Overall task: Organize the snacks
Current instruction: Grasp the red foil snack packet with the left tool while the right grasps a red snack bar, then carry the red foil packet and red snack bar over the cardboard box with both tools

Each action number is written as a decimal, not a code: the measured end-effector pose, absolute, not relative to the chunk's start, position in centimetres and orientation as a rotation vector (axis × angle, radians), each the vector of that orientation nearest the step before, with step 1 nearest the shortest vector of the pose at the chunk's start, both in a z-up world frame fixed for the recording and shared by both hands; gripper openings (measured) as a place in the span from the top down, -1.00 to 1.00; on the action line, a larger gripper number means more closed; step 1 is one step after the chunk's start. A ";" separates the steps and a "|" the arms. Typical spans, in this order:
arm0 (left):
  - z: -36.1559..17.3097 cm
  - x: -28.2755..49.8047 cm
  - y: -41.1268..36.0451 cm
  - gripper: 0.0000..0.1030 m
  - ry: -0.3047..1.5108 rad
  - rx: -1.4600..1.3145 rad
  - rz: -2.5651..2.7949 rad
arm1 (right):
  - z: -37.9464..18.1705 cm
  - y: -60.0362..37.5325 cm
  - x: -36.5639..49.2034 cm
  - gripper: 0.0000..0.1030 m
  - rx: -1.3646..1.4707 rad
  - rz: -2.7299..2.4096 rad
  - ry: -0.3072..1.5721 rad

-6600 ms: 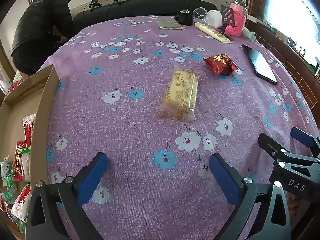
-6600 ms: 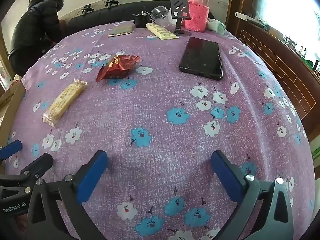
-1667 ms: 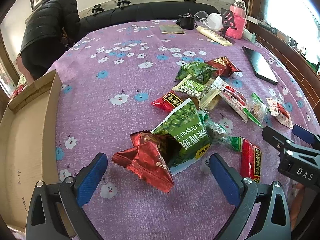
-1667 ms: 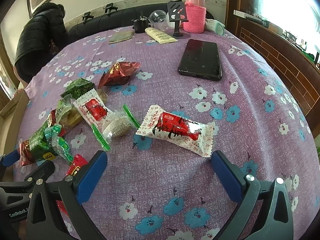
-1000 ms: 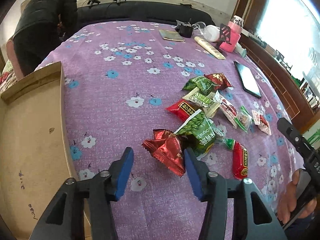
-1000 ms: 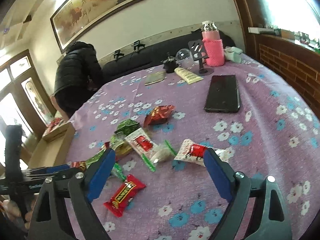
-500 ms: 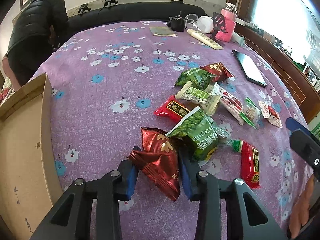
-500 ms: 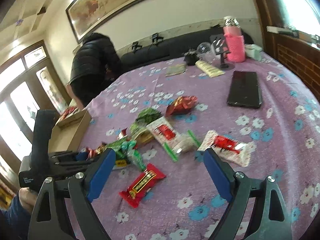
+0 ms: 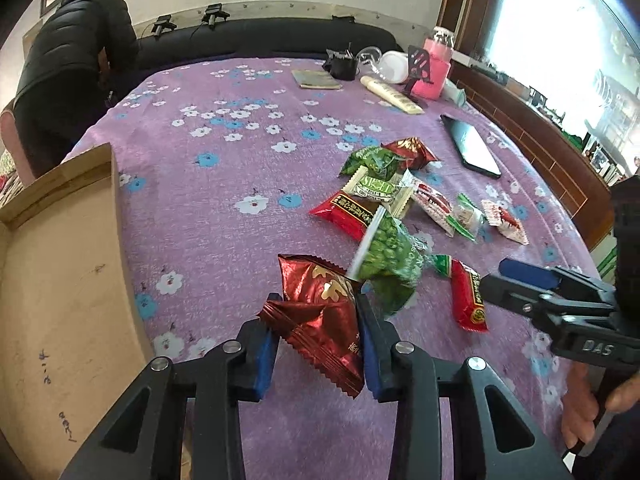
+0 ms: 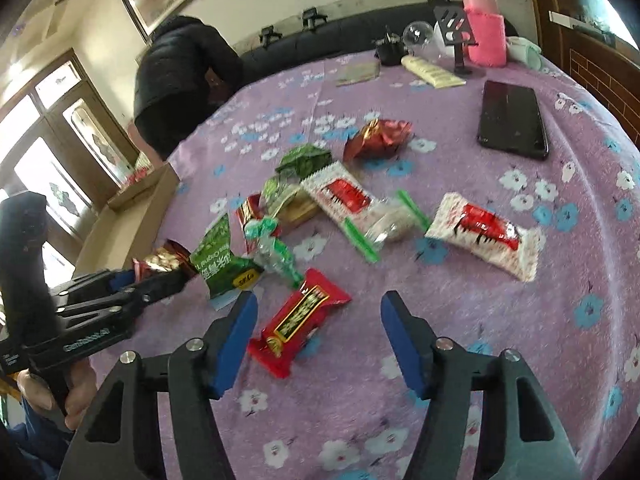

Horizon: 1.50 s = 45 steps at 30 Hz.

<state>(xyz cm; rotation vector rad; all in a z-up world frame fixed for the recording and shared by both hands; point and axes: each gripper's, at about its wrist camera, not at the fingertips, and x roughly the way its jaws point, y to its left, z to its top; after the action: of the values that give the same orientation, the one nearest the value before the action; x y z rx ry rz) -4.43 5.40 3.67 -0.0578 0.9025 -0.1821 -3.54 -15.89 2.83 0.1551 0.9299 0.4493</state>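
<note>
left gripper: pinching dark red foil snack packet, just beside empty cardboard box. right gripper: jaws just closing, still spread around red bar wrapper, long axis diagonal, unpinched.

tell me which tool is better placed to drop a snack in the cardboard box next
Left. The left tool is shut on the dark red packet, beside the cardboard box. The right tool, just closing, only straddles the red bar.
</note>
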 end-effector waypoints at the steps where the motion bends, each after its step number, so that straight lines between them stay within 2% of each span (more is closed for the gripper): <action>1: 3.8 -4.6 5.6 0.28 0.897 -0.061 -0.182 | 2.7 -15.5 -3.5 -0.24 0.149 0.442 0.943; 3: 4.1 -4.9 6.1 0.28 0.882 -0.067 -0.180 | 2.4 -14.5 -3.4 -0.20 0.131 0.420 0.974; 8: 4.6 -5.6 7.3 0.28 0.857 -0.080 -0.172 | 2.1 -12.3 -3.4 0.22 0.015 0.330 0.984; 9: 4.6 -5.8 7.5 0.28 0.852 -0.083 -0.170 | 2.1 -12.0 -3.4 0.36 -0.021 0.300 0.981; 10: 4.7 -5.9 7.7 0.28 0.847 -0.087 -0.168 | 2.0 -11.8 -3.4 0.60 -0.048 0.279 0.977; 11: 4.8 -6.0 8.0 0.28 0.844 -0.093 -0.167 | 2.0 -11.7 -3.5 0.64 -0.067 0.266 0.973; 18: 5.1 -6.3 9.8 0.28 0.828 -0.136 -0.148 | 2.3 -12.6 -4.0 0.64 -0.051 0.270 0.981; 25: 5.7 -6.9 12.0 0.28 0.806 -0.165 -0.105 | 4.9 -11.9 -4.8 0.64 -0.021 0.353 0.910; 37: 5.9 -8.8 18.6 0.27 0.772 -0.242 0.045 | 8.0 -1.9 -6.3 0.64 -0.055 0.682 0.866; 45: 5.2 -10.7 23.6 0.27 0.762 -0.281 0.158 | 7.8 6.0 -7.8 0.63 -0.111 0.859 0.877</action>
<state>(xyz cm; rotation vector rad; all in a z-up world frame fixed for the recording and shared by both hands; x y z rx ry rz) -10.67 23.56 5.15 -0.2805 0.7621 0.1585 -7.78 5.96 7.78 -0.1108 0.8770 0.8586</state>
